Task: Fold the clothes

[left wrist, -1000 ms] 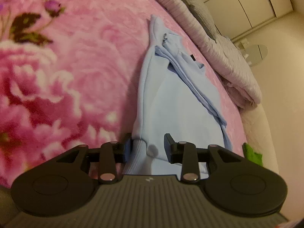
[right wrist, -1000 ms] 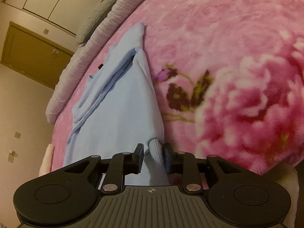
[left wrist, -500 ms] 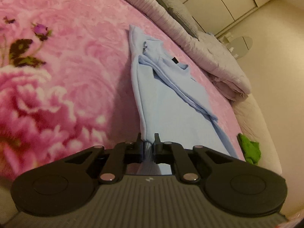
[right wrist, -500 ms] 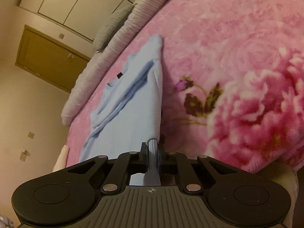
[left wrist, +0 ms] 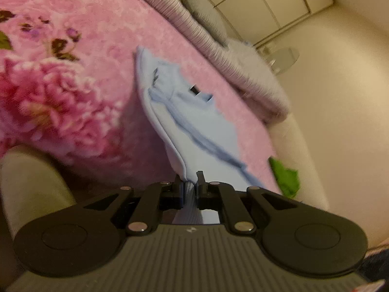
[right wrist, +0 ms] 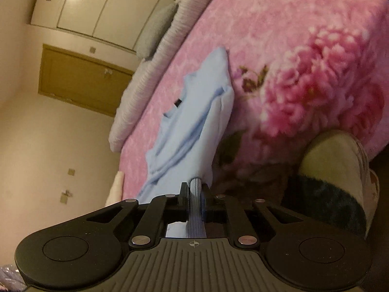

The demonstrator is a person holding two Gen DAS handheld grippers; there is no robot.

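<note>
A light blue sweatshirt (left wrist: pixel 194 126) lies lengthwise on a pink flowered blanket (left wrist: pixel 73 77), its sleeves folded in and a dark neck label at its far end. My left gripper (left wrist: pixel 189 182) is shut on the ribbed hem at one near corner. The right wrist view shows the same sweatshirt (right wrist: pixel 189 131), and my right gripper (right wrist: pixel 195 186) is shut on the ribbed hem at the other near corner. Both corners hang lifted off the blanket (right wrist: pixel 279 48), and the near half of the garment slopes up to the fingers.
A rolled lilac quilt (left wrist: pixel 218 48) and a grey pillow (right wrist: pixel 158 29) line the bed's far side. A green cloth (left wrist: pixel 285 177) lies by the bed's right edge. A slippered foot (right wrist: pixel 340 170) stands on the floor below the blanket. Wardrobe doors (right wrist: pixel 102 7) behind.
Both grippers closed on the hem corners, then rose and pulled back. The near end of the sweatshirt lifted off the blanket, and the bed's edge and floor came into view.
</note>
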